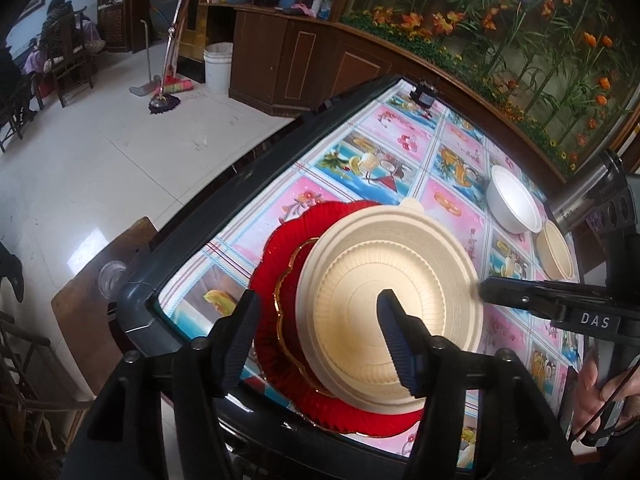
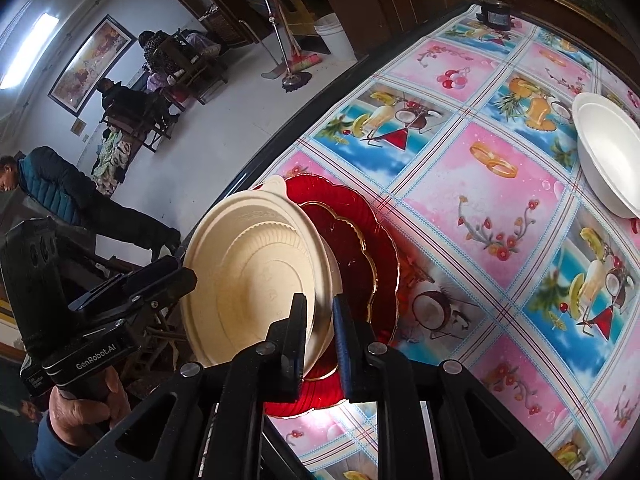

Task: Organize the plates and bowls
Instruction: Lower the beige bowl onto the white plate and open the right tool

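Beige plates [image 1: 384, 308] are stacked on a red scalloped plate [image 1: 280, 264] near the desk [image 1: 360, 152] corner. Their rim is pinched by the right gripper [image 2: 320, 308]; the left gripper [image 1: 316, 312] is spread wide above them, gripping nothing. A white bowl [image 1: 514, 200] and a beige bowl [image 1: 556, 256] are set well apart; the latter is seen only in the left wrist view.

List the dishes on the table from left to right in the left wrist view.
Red plate → cream plate stacked on it → white bowl → tan bowl at the far right, partly hidden by the right claw.
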{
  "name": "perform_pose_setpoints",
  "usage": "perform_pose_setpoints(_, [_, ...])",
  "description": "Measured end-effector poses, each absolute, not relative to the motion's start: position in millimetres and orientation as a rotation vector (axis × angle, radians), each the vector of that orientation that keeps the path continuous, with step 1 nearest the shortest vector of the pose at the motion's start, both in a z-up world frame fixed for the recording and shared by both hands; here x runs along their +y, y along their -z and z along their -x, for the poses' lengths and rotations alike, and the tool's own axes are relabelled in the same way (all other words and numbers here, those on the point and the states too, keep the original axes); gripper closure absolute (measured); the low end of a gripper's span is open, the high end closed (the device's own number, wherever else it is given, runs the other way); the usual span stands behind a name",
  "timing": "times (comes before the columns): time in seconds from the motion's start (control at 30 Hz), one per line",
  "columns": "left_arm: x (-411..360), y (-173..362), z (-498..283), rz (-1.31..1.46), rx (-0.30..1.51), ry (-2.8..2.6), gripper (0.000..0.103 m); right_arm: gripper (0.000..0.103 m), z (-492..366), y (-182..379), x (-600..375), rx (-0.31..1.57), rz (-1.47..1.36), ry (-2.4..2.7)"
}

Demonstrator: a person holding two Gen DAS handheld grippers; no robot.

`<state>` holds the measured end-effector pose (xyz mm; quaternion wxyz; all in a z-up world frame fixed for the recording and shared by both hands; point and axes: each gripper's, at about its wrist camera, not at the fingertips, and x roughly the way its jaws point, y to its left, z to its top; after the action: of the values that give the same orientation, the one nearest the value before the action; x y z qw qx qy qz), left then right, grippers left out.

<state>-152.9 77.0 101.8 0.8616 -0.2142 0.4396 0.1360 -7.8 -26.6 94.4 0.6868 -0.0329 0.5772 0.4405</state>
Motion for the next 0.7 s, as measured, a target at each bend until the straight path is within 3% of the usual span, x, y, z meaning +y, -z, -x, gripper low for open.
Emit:
perform_pose_setpoints(0.3, [54, -126, 170, 0.407, 0.851, -0.3, 0.035, 0.073, -1, -105, -75, 1.264, -0.018, -0.916])
perform_pose_setpoints(0.7, [-8, -132, 164, 0.29, 0.881, -0.208, 0.035, 0.073, -4, -86, -124, 1.314, -0.092, -0.843])
